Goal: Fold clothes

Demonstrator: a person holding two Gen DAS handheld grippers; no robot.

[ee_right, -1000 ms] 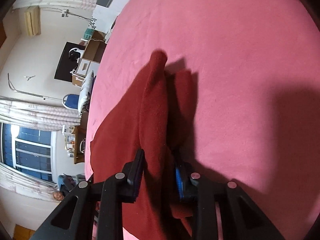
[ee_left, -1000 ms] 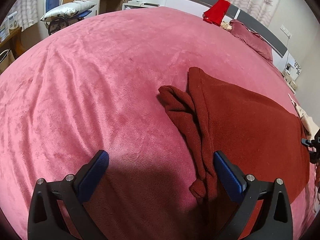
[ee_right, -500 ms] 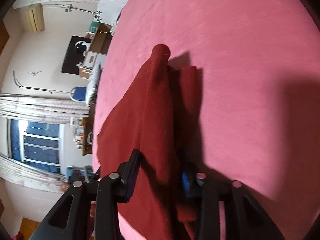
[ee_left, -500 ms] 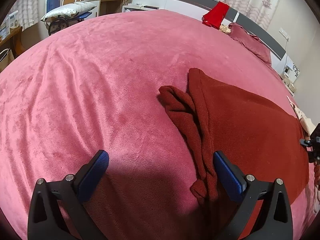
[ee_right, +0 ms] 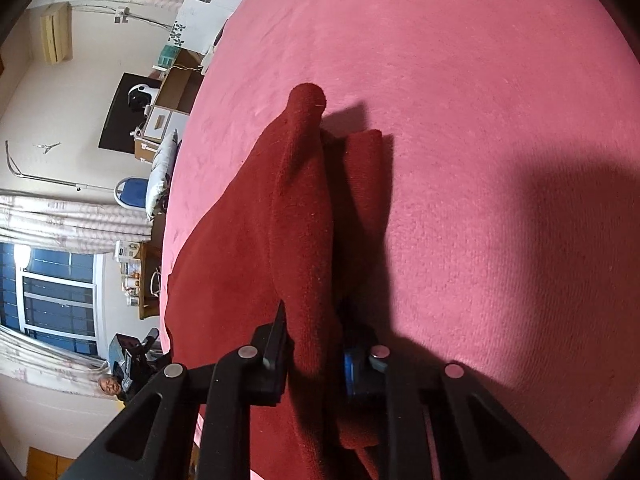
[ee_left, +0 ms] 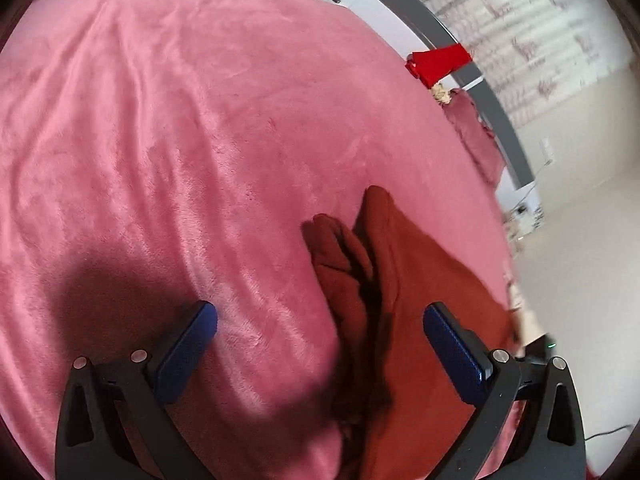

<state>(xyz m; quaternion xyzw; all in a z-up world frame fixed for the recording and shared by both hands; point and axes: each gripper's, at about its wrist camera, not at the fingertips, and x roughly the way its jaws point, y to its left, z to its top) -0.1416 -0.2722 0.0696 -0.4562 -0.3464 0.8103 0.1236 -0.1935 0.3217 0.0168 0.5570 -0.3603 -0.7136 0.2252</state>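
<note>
**Right jaws closing on the raised fold; left gripper swung over, still wide apart**

The dark red garment (ee_right: 248, 248) lies on the pink bed (ee_right: 480, 120), centre of the right wrist frame. Right gripper (ee_right: 312, 352): jaws closing, now pinching a raised ridge of the cloth, narrower than a second ago, when the fabric sat loosely between them. Left gripper (ee_left: 320, 340): jaws apart, nothing clamped. Its view has tilted and blurred since a half second ago, and the garment's bunched sleeve (ee_left: 340, 264) now sits lower centre, between the pads. My read: the right grip is nearly set, the left is lining up for its own pinch, so the fold looks about to start.
</note>
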